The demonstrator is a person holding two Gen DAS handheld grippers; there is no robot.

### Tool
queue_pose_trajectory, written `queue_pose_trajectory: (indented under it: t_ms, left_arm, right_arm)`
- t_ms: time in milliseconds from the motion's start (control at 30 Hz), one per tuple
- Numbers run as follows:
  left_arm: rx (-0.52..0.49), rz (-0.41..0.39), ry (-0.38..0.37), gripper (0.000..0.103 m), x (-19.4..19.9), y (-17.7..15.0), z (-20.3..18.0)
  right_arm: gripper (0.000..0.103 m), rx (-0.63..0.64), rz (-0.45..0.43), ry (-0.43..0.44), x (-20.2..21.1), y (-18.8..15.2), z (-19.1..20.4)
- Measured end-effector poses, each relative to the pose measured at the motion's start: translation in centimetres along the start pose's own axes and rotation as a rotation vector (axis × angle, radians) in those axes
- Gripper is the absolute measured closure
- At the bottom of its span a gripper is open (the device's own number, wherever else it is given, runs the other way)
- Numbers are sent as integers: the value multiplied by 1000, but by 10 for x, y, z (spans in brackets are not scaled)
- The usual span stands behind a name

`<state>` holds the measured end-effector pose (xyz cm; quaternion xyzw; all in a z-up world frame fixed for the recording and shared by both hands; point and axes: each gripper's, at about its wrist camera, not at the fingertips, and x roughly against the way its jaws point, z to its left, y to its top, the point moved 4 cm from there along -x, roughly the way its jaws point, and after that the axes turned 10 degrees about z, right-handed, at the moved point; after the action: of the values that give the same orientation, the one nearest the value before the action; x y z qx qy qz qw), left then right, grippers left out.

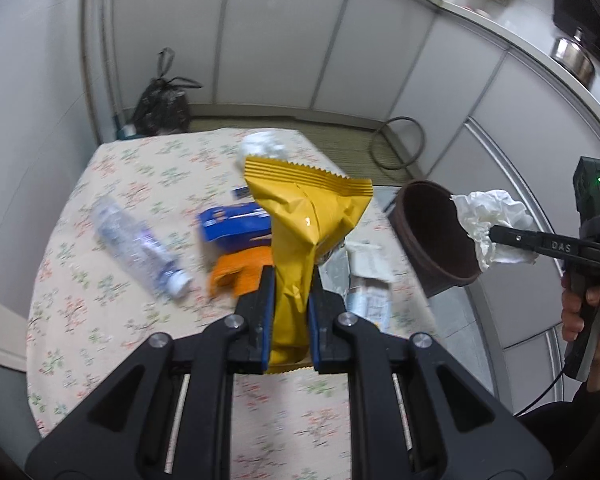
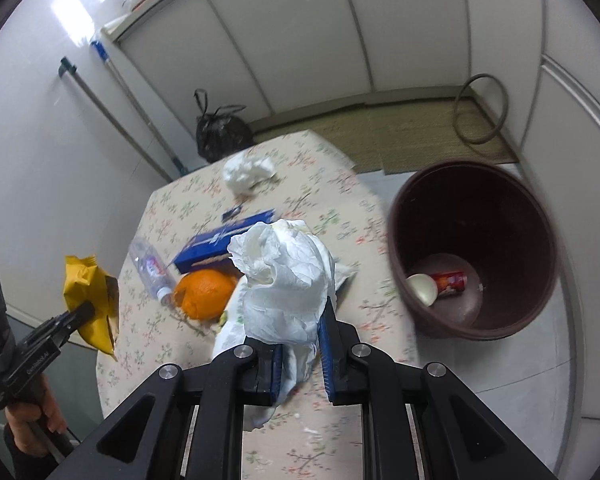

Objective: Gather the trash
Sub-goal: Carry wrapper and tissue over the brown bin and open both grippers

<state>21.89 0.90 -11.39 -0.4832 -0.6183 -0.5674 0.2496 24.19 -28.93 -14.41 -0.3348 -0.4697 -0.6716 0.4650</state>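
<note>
Yellow wrapper (image 1: 300, 240) pinched in left gripper (image 1: 291, 280), seemingly above table (image 1: 100, 320).

Yellow wrapper (image 1: 300, 216); white tissue (image 2: 284, 280); brown bin (image 2: 476, 248); blue box (image 1: 236, 224); floral beige tablecloth (image 1: 112, 320).

Yellow wrapper (image 1: 300, 216) and crumpled tissue (image 2: 284, 280) held above the table's litter.
</note>
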Motion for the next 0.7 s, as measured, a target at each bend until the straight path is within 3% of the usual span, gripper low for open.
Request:
queue_pose_trajectory:
  t_ms: [233,467,700]
  left_arm:
    - [-124,14,-28,87,-30,24,-78]
    - [-202,48,-110,87,-87,50,-157]
    - [-257,53,-126,87,-138,60,-215]
  right_arm:
    - [86,-111,-31,-46,18,3,-68]
    - [86,-251,-4,-80,12,2,-141]
    - [85,-335,-16,-87,9,9,-179]
